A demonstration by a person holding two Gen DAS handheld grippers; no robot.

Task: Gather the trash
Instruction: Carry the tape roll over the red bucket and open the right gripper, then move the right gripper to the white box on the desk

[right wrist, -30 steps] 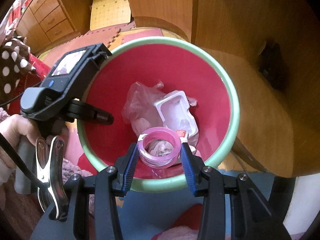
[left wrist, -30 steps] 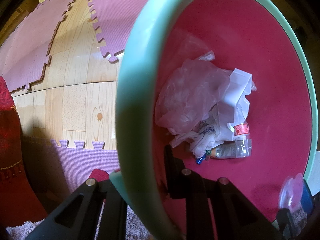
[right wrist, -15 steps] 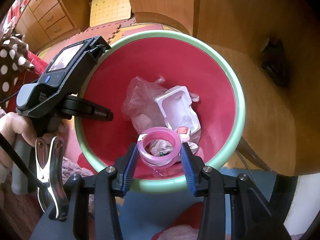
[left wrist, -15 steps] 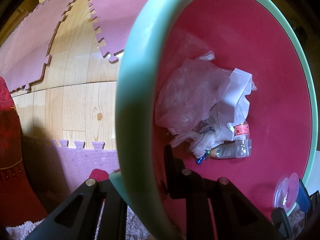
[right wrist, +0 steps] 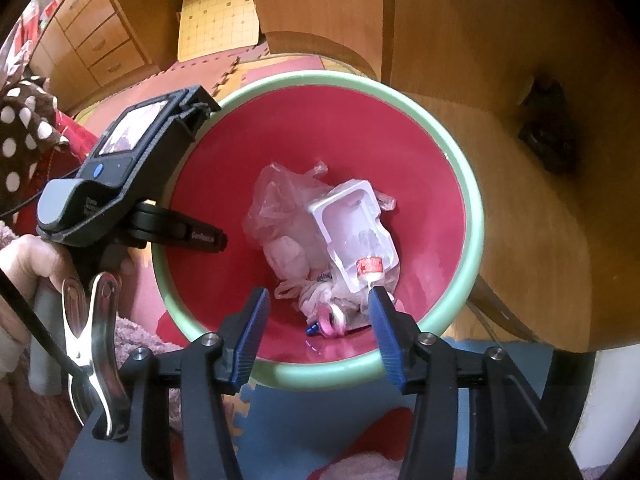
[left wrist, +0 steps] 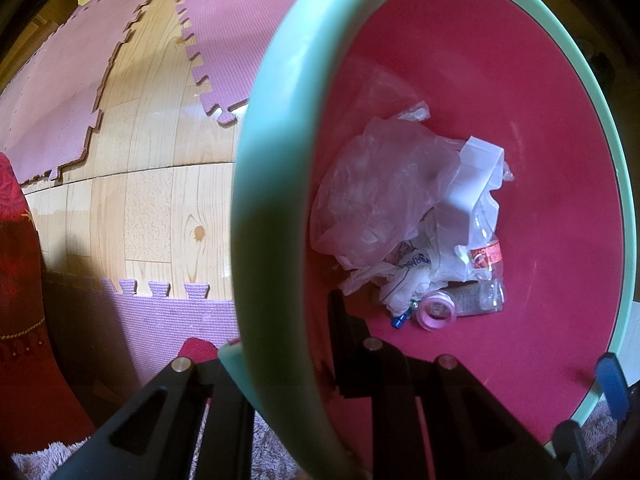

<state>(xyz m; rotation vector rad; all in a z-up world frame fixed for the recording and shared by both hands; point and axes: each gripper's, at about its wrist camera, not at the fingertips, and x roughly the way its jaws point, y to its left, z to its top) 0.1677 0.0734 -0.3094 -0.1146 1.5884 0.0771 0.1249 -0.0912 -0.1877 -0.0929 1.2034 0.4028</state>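
A bin (right wrist: 472, 216) with a mint green rim and a red inside holds a clear plastic bag (right wrist: 280, 200), a white tray (right wrist: 352, 220) and a small red-labelled bottle (left wrist: 486, 256). A pink tape roll (right wrist: 332, 320) lies at the bin's bottom, and it shows in the left wrist view too (left wrist: 436, 312). My right gripper (right wrist: 318, 300) hovers over the bin's near rim; its blue-padded jaws are opening with nothing between them. My left gripper (left wrist: 280, 332) is shut on the bin's rim (left wrist: 256, 200), one finger outside and one inside.
Wooden cabinets (right wrist: 500, 60) stand right behind the bin. Purple foam mats (left wrist: 248, 28) lie on the wood floor (left wrist: 160, 208). A red cloth (left wrist: 20, 300) is at the left. A hand (right wrist: 24, 264) holds the left gripper's handle, with a metal clip (right wrist: 92, 344) beside it.
The right jaws have spread apart. The pink tape roll that they held has dropped to the bottom of the bin. The left gripper has stayed on the rim.
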